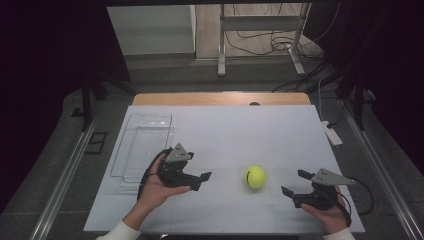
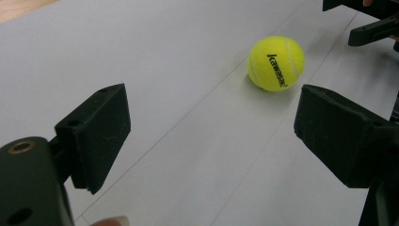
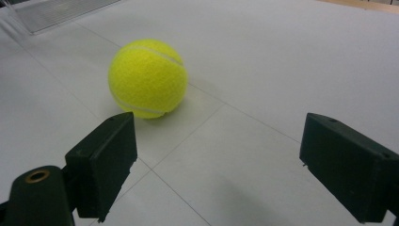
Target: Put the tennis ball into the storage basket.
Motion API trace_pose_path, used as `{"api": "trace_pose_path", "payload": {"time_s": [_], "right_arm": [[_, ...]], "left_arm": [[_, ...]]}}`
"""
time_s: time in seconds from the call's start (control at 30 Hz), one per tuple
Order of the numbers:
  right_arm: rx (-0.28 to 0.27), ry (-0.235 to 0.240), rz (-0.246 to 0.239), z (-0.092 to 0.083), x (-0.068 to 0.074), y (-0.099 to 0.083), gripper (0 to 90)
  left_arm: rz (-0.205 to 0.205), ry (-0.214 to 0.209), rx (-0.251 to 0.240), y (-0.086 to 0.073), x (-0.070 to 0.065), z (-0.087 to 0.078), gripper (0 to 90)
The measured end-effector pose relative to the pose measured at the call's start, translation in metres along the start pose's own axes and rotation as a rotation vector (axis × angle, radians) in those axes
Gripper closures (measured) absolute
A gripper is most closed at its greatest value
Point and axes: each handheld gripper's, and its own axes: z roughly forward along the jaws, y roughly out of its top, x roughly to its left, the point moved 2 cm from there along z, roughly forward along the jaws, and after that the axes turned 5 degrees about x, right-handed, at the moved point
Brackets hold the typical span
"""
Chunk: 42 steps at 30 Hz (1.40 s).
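Yellow felt marks the tennis ball (image 1: 255, 176), which sits loose on the white table sheet (image 1: 225, 130), between the two grippers and touched by neither. The clear plastic tray (image 1: 142, 145) lies well to the ball's left, beyond the left gripper (image 1: 202, 181).

Judging by how both tools aim at the ball, the step in hand looks like the approach to a pick. To do it well, one gripper should come in level with the ball's middle, with the jaws straddling its widest part before they close (a round, fuzzy ball will roll off if nudged on one side first). The other gripper is best kept clear so the two don't meet at the ball.

Left of the ball, the left gripper is held low over the sheet, tilted toward it, jaws spread wide with nothing between them. Right of the ball, the right gripper (image 1: 291, 185) also sits low, cradled from beneath by the hand (image 1: 327, 215), pointing back at the ball. Its jaws stand apart and empty too, with the ball just ahead of one of them.
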Motion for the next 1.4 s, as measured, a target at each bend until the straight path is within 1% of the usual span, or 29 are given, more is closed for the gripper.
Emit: {"api": "trace_pose_path", "payload": {"time_s": [0.27,0.6,0.63,0.73,0.87,1.4], "right_arm": [[-0.001,-0.002,0.002,0.000,-0.001,0.000,12.3],[0.005,0.000,0.001,0.001,-0.001,0.000,12.2],[0.007,-0.001,-0.001,0.001,-0.001,0.000,12.3],[0.001,0.000,-0.001,0.001,-0.001,0.000,12.3],[0.008,-0.001,-0.002,0.001,-0.001,0.000,12.3],[0.007,-0.003,0.000,0.002,-0.002,0.000,12.3]], "left_arm": [[0.007,-0.015,0.014,0.003,-0.002,0.007,12.4],[0.009,-0.031,0.014,0.007,-0.005,0.011,12.4],[0.016,-0.034,0.014,0.009,-0.007,0.013,12.4],[0.020,-0.037,0.015,0.010,-0.007,0.014,12.4],[0.024,-0.044,0.017,0.013,-0.009,0.016,12.3],[0.046,-0.076,0.017,0.025,-0.018,0.028,12.2]]}}
